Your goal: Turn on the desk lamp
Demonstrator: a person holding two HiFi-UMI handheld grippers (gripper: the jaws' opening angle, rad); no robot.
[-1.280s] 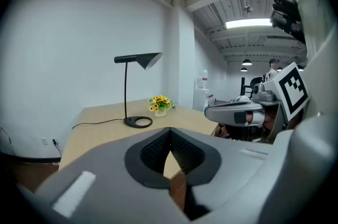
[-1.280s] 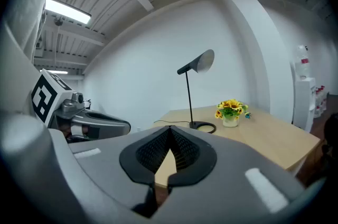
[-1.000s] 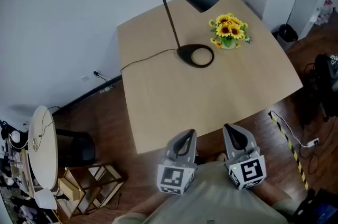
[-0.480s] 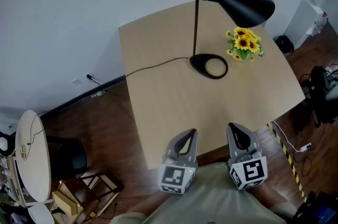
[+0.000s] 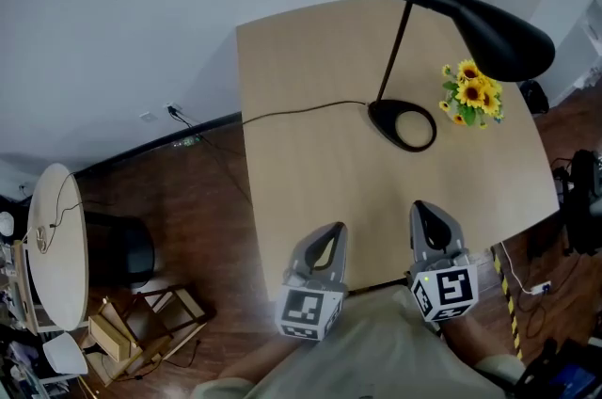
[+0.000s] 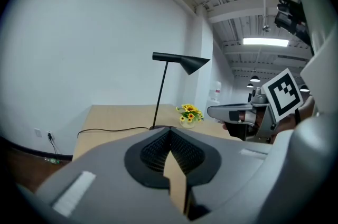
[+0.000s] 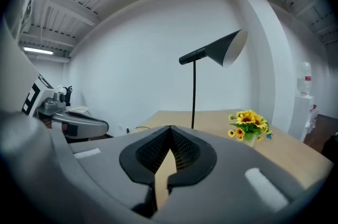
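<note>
The lamp (image 5: 451, 7) looks unlit; nothing is done. Left gripper (image 5: 328, 231) and right gripper (image 5: 424, 212) hover well short of it, jaws together, empty.

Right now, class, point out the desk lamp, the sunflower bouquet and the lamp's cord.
desk lamp (image 5: 499, 35), head view, on the black shade.
sunflower bouquet (image 5: 473, 94), head view, on the yellow blooms.
cord (image 5: 301, 109), head view, on its middle stretch.
</note>
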